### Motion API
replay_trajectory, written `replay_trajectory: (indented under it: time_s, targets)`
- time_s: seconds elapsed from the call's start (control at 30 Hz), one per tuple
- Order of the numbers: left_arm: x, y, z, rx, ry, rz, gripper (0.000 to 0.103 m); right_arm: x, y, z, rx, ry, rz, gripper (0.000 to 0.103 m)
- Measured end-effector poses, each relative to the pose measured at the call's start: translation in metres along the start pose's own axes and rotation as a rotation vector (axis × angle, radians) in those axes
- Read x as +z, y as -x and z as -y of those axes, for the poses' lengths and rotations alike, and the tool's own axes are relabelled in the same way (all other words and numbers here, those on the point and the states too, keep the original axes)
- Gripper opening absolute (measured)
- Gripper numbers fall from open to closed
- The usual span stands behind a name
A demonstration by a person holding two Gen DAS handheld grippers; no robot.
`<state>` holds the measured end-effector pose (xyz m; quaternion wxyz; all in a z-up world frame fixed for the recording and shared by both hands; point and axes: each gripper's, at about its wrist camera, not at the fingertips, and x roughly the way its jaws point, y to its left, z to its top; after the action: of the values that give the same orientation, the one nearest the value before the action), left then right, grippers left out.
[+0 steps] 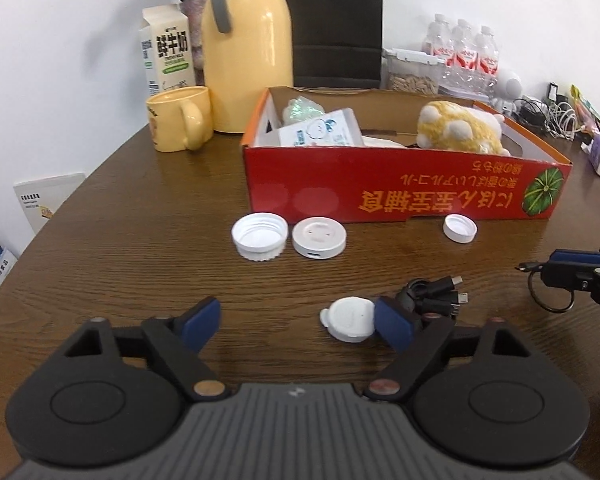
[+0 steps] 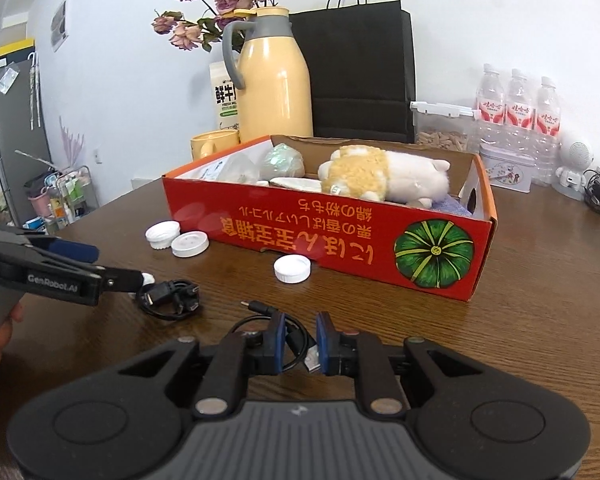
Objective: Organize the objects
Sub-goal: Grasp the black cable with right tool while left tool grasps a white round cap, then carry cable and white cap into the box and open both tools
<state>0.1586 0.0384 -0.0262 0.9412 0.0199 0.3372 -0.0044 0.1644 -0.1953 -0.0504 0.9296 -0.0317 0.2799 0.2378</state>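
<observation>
Right gripper [image 2: 300, 340] is clamping a thin black cable [image 2: 296, 342]; its loop is hanging out to the left of the jaws and one plug is poking forward above them, while a silver plug is showing between the pads. It is hovering over the wooden table [image 2: 540, 320], in front of the red box [image 2: 340, 248].

Left gripper [image 1: 298, 322] is standing with jaws apart, nothing pressed between them. A white cap [image 1: 350, 319] is lying on the table just inside the right-hand pad [image 1: 394, 326], touching or nearly touching it; cannot tell which. A black cable bundle [image 1: 432, 294] is lying just behind that pad.

Near the box front, three white round pieces are resting on the table: an upturned lid [image 1: 259, 236], a flat disc [image 1: 319, 238] just beside it, and a smaller lid [image 1: 460, 229] well apart to the right.

Inside the box a plush toy [image 2: 380, 180] is lying on its side, with packets [image 1: 320, 130] at the other end. A yellow mug [image 1: 180, 118] and a yellow flask [image 1: 248, 52] are standing behind the box.
</observation>
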Motion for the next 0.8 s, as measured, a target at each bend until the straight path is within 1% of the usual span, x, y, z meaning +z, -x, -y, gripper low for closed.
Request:
replay_trajectory:
  time_s: [0.1, 0.13, 0.17, 0.2, 0.27, 0.33, 0.43, 0.57, 0.67, 0.8]
  targets:
    - [0.0, -0.005, 0.001, -0.012, 0.003, -0.014, 0.075, 0.0, -0.001, -0.001, 0.0, 0.004, -0.002, 0.015]
    - [0.0, -0.007, 0.001, -0.019, 0.005, -0.019, 0.068, 0.0, -0.001, -0.002, 0.001, 0.005, -0.003, 0.015]
    - [-0.001, -0.008, 0.002, -0.027, 0.005, -0.027, 0.058, 0.0, -0.001, -0.002, 0.0, 0.006, -0.003, 0.015]
    - [-0.001, -0.008, 0.002, -0.03, 0.005, -0.023, 0.055, 0.0, -0.002, -0.002, 0.0, 0.007, -0.004, 0.015]
    - [-0.001, -0.006, 0.003, -0.048, 0.003, -0.017, 0.027, -0.001, -0.002, -0.003, 0.0, 0.009, -0.005, 0.015]
    - [-0.002, -0.004, 0.003, -0.073, 0.004, -0.013, 0.028, -0.001, -0.002, -0.004, -0.002, 0.01, -0.005, 0.015]
    - [-0.001, -0.002, 0.006, -0.072, -0.004, -0.001, 0.028, 0.0, -0.002, -0.004, -0.004, 0.012, -0.001, 0.015]
    - [0.004, 0.007, 0.005, -0.079, 0.009, 0.032, 0.028, 0.002, 0.0, -0.004, -0.008, 0.014, 0.01, 0.015]
    - [0.014, 0.016, 0.004, -0.087, 0.015, 0.073, 0.028, 0.008, 0.004, -0.007, -0.007, 0.025, 0.027, 0.015]
    - [0.034, 0.027, 0.009, -0.089, -0.005, 0.146, 0.028, 0.023, 0.009, -0.012, -0.011, 0.048, 0.073, 0.015]
